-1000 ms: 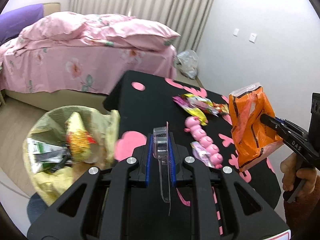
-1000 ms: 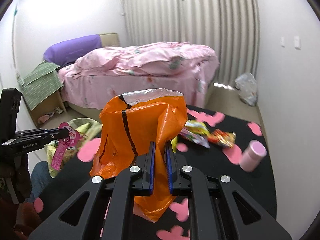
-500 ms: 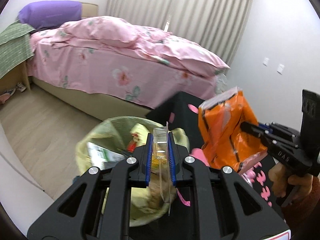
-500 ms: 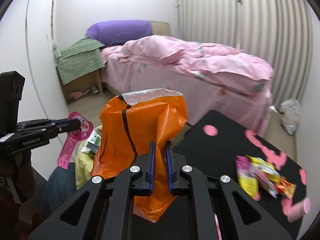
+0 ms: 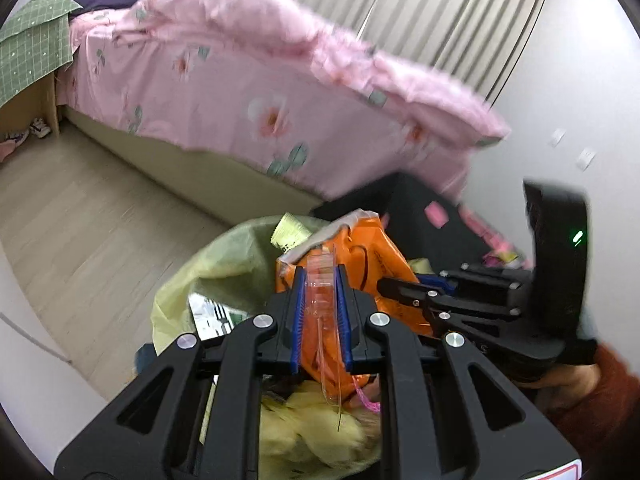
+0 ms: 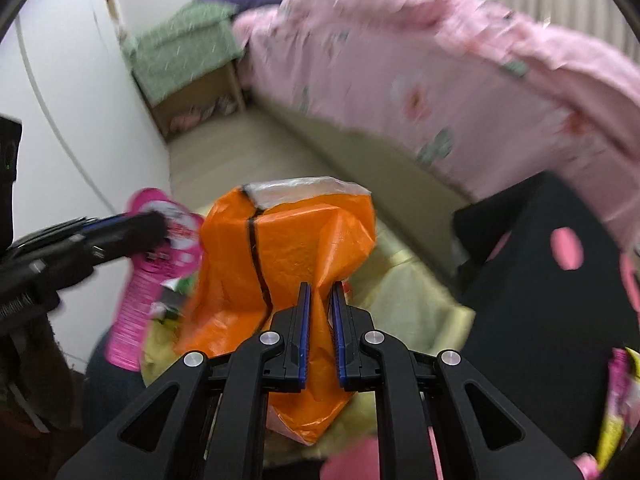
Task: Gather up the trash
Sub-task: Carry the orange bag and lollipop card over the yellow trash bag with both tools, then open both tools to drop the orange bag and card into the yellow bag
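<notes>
so the orange plastic bag (image 6: 288,256) is pinched in the right gripper (image 6: 319,328), jaws clamped on its crumpled middle, top flopping up and the bottom hanging below the pads; it's sitting right over the trash bin with the yellow-green liner (image 5: 224,264), and most of the bin's inside is blocked by the bag, just some printed packaging (image 5: 212,314) peeks out on the left; left gripper (image 5: 319,312) is squeezed shut on a clear plastic blister pack (image 5: 320,280) with a pink card back (image 6: 148,272), also over the bin; what's printed on the card is too smeared to read; black table with pink shapes (image 6: 560,312) sits just beside the bin, a few colourful wrappers (image 6: 618,396) cut off at the frame edge; pink floral bed (image 5: 248,92) behind is motion-blurred; only a bit of a hand and reddish sleeve (image 5: 600,392) shows.
</notes>
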`<state>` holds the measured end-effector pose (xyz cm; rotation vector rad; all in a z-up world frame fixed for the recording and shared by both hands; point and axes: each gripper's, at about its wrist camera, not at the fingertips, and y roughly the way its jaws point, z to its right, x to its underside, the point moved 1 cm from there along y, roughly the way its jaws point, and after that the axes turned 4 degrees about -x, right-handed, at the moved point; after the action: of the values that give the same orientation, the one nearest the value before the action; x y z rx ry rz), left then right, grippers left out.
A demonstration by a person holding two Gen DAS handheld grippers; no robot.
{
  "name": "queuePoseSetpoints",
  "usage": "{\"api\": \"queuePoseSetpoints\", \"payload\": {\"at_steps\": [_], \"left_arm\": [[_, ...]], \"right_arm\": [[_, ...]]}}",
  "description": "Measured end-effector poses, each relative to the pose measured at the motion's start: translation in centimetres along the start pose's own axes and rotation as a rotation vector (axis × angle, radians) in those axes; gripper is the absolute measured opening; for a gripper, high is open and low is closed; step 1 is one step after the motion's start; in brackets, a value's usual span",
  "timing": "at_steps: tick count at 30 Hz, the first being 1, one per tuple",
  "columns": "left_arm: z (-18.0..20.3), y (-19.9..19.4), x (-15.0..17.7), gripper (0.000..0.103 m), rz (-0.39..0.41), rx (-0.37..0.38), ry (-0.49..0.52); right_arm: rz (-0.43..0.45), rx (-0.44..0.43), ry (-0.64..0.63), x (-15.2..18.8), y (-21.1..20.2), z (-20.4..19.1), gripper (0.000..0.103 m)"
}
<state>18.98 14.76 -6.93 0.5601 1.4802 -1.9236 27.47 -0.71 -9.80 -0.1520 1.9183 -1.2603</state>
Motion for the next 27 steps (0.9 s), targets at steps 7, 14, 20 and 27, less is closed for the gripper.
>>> {"api": "queuePoseSetpoints", "payload": {"at_steps": [7, 14, 20, 27], "left_arm": [[-1.1, 5.1, 2.4, 0.014, -0.119, -0.09, 0.02], [-1.3, 5.9, 2.9, 0.014, -0.135, -0.076, 0.028], [-1.3, 5.9, 2.9, 0.014, -0.141, -0.075, 0.023], [-1.5, 5.7, 2.6, 0.014, -0.144, -0.053, -0.008]], "right_arm": [[-0.129, -0.032, -0.079, -0.2, 4.1, 0.2, 0.011], [-0.172, -0.062, -0.076, 0.4, 4.5, 0.6, 0.011], [-0.176, -0.062, -0.079, 0.6, 4.4, 0.7, 0.01], [-0.159, -0.051, -0.085, 0.7, 3.9, 0.3, 0.01]]}}
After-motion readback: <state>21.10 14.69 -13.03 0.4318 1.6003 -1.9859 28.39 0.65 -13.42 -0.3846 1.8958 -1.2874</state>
